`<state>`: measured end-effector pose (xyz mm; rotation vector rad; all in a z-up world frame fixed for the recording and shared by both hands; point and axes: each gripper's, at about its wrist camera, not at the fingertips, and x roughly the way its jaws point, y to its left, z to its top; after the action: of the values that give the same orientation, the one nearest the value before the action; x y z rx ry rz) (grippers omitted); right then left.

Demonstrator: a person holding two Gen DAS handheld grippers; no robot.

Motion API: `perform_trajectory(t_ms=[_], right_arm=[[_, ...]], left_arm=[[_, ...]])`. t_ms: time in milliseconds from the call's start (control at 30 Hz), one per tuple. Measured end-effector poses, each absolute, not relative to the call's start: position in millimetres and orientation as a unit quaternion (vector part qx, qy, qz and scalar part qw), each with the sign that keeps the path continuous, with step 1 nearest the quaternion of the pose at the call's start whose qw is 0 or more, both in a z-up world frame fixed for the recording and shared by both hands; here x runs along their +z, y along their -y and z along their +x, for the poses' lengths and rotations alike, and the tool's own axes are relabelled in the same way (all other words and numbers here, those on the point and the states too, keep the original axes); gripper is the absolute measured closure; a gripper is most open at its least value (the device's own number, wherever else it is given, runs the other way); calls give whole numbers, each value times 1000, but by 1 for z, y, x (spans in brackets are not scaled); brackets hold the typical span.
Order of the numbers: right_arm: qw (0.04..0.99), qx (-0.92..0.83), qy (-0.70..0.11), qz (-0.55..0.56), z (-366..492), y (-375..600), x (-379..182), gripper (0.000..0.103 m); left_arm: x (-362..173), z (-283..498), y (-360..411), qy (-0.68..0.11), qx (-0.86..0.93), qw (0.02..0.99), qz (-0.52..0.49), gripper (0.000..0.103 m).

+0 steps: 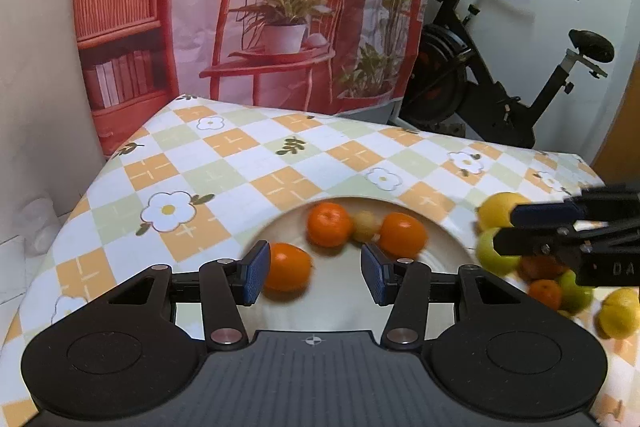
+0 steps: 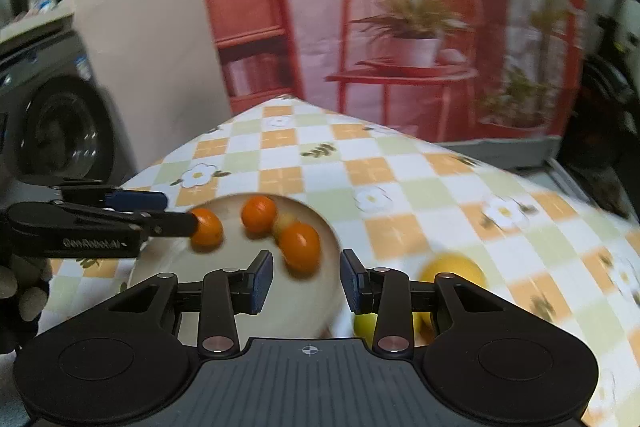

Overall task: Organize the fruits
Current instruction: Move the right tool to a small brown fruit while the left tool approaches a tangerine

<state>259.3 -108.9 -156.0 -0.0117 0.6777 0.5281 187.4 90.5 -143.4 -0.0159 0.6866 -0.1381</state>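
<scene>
Three oranges (image 1: 328,223) and one small pale fruit (image 1: 365,225) lie on the white plate (image 1: 444,247) at lower centre. The left gripper (image 1: 314,277) hovers above it, jaws spread and empty. At the right edge, the right gripper (image 2: 306,281), also parted and empty, is above the lemons and green fruits (image 1: 490,251) on the checked tablecloth (image 1: 240,163).

An exercise bike (image 1: 500,75) stands beside a printed backdrop (image 1: 256,7).

A table under a checked floral cloth (image 1: 248,163) carries a pale plate (image 1: 448,251) and loose fruit (image 1: 618,313) beside it.
</scene>
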Motion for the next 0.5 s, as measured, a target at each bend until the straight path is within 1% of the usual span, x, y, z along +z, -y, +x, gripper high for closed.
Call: perform_trajectory(t_ms=[167,300,500], right_arm=[[923,226,-312,16,210,144,-161,69],[929,204,-308,11,178,167,-171,69],[930,174,-322,36,150,194,-191,69]], left_arm=[[-138,163,-63,-332,-79,940,-13,51],[-140,152,-43,-337,-96,936,-36,51],[-142,144,-14,-340,-118,933,-12,51]])
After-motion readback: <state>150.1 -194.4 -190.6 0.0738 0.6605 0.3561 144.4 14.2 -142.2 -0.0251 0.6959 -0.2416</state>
